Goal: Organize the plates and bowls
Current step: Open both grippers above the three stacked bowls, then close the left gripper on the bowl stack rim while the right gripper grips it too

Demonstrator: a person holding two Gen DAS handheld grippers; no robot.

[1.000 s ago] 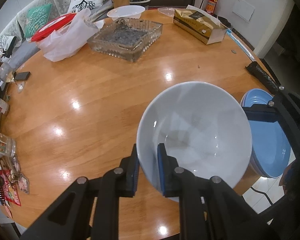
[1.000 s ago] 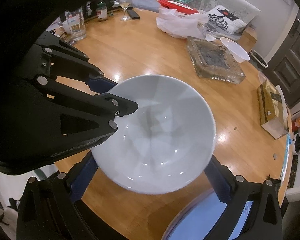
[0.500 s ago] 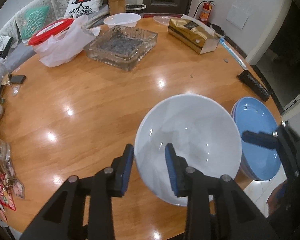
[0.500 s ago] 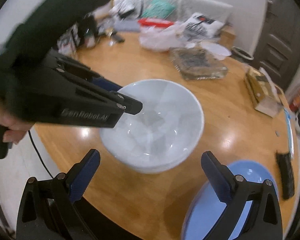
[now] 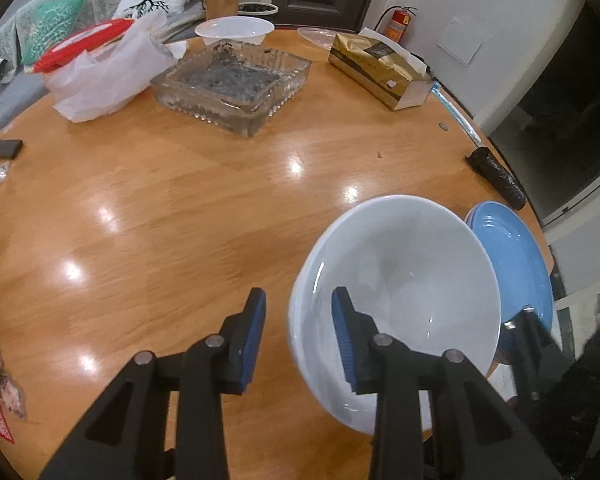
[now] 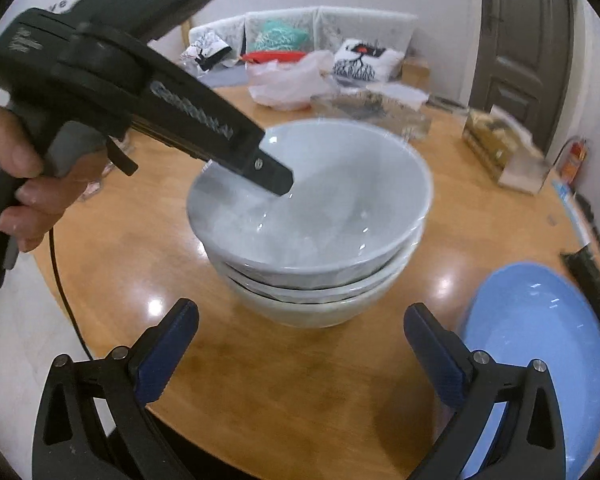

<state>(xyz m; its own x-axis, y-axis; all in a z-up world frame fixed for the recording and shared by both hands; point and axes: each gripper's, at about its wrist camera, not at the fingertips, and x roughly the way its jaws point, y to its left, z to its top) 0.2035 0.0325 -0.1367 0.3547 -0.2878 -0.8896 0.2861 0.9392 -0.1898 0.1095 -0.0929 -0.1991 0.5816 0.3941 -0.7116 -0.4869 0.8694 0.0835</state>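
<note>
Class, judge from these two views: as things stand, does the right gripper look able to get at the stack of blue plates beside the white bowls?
Probably yes: the right gripper is open and empty, and nothing covers the blue plates just beside it.

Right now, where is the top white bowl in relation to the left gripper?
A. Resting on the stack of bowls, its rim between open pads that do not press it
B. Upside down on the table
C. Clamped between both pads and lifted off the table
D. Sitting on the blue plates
A: the top white bowl sits nested on the stack, and the left gripper straddles its rim with a gap on both sides.
</note>
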